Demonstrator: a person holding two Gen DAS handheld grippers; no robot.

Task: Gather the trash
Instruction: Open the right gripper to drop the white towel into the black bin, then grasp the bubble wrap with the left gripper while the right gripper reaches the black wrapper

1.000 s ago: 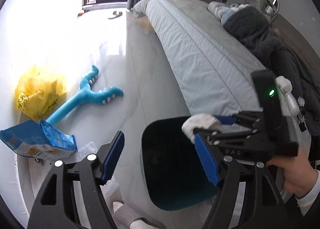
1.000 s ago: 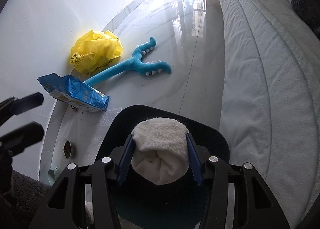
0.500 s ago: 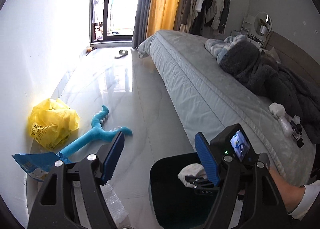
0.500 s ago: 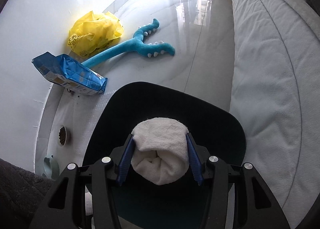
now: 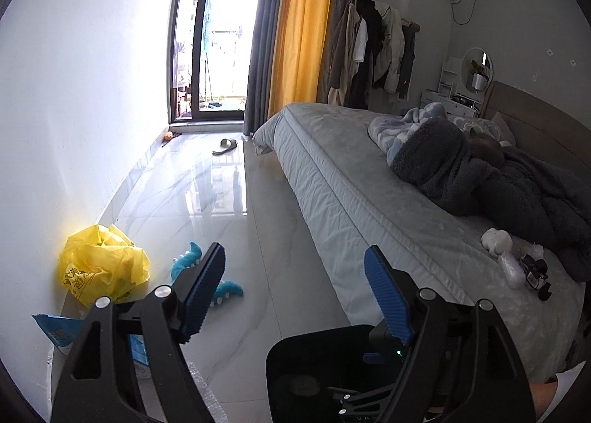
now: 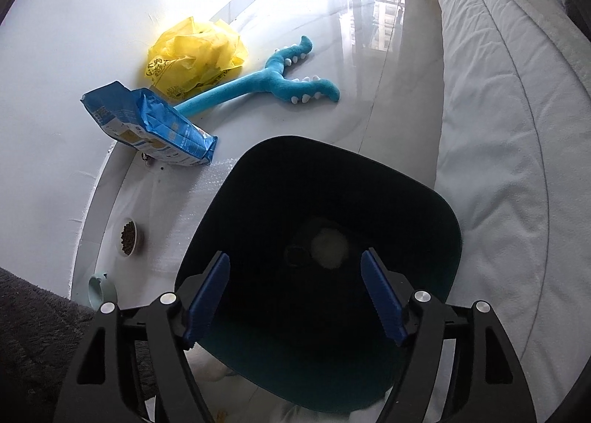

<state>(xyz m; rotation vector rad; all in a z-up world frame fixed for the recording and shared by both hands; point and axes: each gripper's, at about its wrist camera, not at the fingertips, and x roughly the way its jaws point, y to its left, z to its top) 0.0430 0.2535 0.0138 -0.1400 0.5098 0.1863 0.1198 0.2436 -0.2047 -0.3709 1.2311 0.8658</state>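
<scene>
soft white wad (image 6: 330, 248) deep in smooth dark rounded bin (image 6: 439, 209)

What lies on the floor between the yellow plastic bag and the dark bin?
In the right wrist view, a blue packet lies between the yellow plastic bag and the dark bin, with the blue plush toy beside it.

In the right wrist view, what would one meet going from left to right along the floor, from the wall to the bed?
Blue bag → yellow plastic bag → blue plush toy → bed.
</scene>
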